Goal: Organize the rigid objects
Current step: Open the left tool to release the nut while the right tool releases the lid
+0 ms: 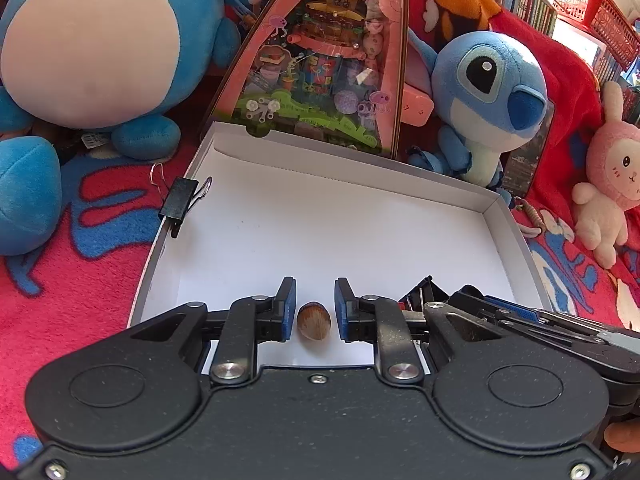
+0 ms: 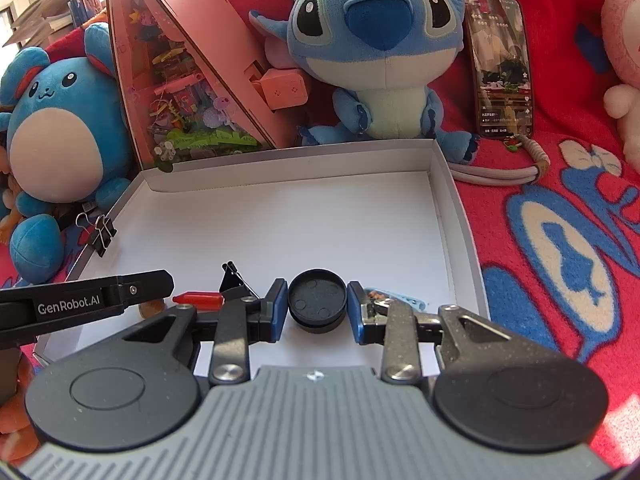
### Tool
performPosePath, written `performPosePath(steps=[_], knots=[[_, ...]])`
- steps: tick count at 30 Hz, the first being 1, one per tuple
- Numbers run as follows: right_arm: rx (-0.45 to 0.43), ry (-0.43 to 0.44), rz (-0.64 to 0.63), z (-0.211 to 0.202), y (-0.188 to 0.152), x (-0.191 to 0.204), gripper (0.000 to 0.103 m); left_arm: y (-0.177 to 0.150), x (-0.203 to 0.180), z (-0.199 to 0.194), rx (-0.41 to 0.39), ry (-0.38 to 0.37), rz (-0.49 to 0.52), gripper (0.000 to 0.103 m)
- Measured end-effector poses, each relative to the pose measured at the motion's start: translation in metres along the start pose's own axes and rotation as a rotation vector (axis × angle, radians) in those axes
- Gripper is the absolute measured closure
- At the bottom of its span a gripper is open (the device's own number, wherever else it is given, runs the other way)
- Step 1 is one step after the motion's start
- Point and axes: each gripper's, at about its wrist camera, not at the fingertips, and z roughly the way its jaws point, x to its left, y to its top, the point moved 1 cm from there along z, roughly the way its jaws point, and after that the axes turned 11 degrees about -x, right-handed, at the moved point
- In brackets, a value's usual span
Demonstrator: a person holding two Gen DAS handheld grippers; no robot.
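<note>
The left gripper (image 1: 315, 308) stands open around a small wooden acorn-shaped piece (image 1: 314, 320) that lies on the floor of the white box (image 1: 320, 216), with a gap at each side; the right gripper (image 2: 317, 306) has its blue pads (image 2: 278, 308) against a round black cap (image 2: 317, 300), so it seems to grip it, low over the box near the front wall. To do this well, I think the left should close slowly and centred, because the piece can roll; the right should lower the cap flat before it lets go, apart from the red piece (image 2: 199, 299) and the binder clip (image 2: 103, 235) on the left wall.
</note>
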Motion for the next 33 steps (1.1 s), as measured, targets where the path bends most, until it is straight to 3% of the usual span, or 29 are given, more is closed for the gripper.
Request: performPosePath(steps=[6, 8, 17, 33], knots=[[0.008, -0.006, -0.005, 0.001, 0.001, 0.001, 0.06, 0.0, 0.0, -0.006, -0.017, 0.003, 0.018, 0.084], [0.006, -0.009, 0.001, 0.0, 0.001, 0.001, 0.048, 0.0, 0.0, -0.008, -0.022, 0.005, 0.023, 0.083], [-0.011, 0.006, 0.035, -0.005, 0.003, -0.003, 0.045, -0.001, 0.001, -0.021, -0.055, 0.011, 0.045, 0.073], [-0.017, 0.029, 0.086, -0.012, 0.003, -0.01, 0.044, -0.004, 0.008, -0.037, -0.071, 0.009, 0.037, 0.069]])
